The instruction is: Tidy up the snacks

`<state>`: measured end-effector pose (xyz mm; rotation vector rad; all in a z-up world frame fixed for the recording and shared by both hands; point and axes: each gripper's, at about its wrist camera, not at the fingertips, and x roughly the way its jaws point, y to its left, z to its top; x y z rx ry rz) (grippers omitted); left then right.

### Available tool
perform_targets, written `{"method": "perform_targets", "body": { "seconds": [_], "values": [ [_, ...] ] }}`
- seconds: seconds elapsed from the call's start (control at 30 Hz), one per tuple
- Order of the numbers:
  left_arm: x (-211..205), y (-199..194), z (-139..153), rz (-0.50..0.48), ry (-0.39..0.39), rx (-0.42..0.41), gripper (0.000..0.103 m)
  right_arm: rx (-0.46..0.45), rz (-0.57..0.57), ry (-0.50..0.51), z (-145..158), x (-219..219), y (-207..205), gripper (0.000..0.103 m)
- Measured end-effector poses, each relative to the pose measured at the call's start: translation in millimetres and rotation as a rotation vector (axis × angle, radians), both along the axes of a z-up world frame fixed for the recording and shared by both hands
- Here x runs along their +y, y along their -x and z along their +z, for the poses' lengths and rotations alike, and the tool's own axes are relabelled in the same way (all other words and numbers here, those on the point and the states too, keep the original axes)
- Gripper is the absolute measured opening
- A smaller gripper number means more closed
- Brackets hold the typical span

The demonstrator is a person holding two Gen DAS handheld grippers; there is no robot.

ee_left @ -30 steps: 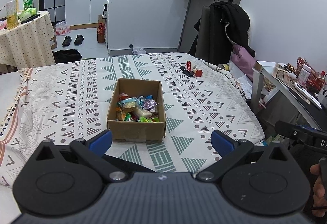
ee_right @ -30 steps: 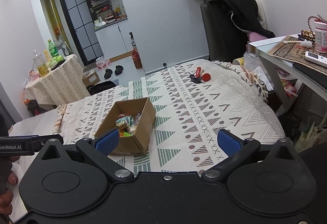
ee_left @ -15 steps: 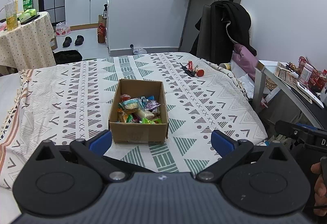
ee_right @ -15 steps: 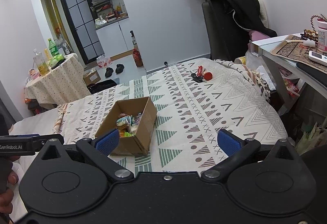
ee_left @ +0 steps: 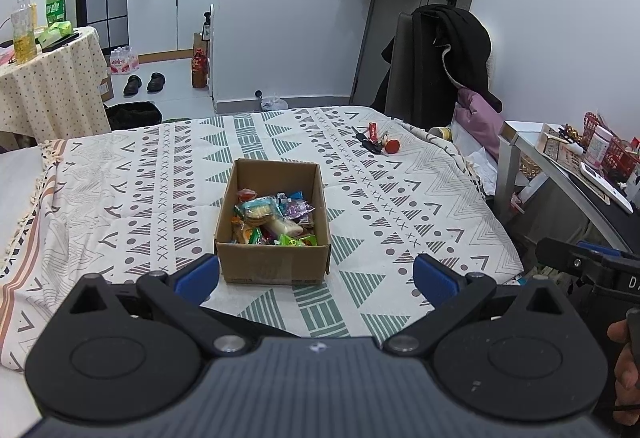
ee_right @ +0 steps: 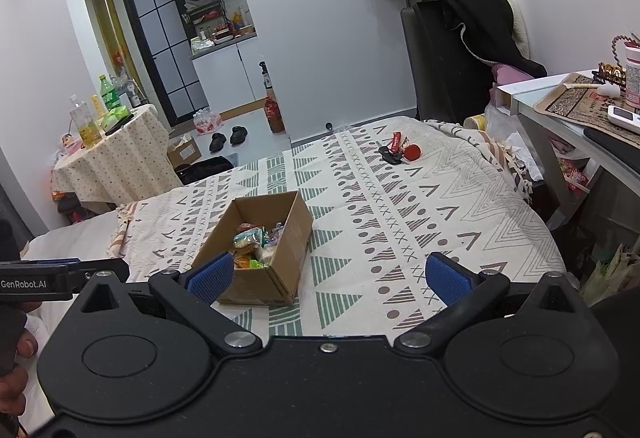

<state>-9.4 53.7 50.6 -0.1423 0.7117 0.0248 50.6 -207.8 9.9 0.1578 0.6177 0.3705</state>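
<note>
An open cardboard box [ee_left: 274, 266] [ee_right: 294, 230] sits on the patterned bedspread [ee_left: 400, 206] [ee_right: 400, 222], filled with several colourful wrapped snacks [ee_left: 272, 216] [ee_right: 254, 246]. My left gripper [ee_left: 316, 280] hovers just in front of the box, its blue pads wide apart and holding nothing. My right gripper [ee_right: 327, 276] hangs to the right of the box, open and empty as well. Each gripper shows at the edge of the other's view, with a hand on its handle.
A bunch of keys with red tags [ee_left: 378, 143] [ee_right: 398, 152] lies at the far side of the bed. A desk [ee_left: 576, 174] [ee_right: 576, 126] with clutter stands right, a coat-draped chair [ee_left: 444, 66] behind, a cloth-covered table [ee_left: 44, 86] with bottles left.
Both views have pulled back and risen slightly; the box sits a little lower and further from the pads. Both grippers stay open.
</note>
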Motion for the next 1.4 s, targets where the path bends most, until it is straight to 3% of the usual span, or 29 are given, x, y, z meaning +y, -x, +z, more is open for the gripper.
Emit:
{"method": "perform_targets", "body": {
  "seconds": [1.4],
  "values": [
    [-11,0,-2,-0.005,0.004,-0.002,0.102,-0.001,-0.009,-0.007,0,-6,0,0.103]
  ]
}}
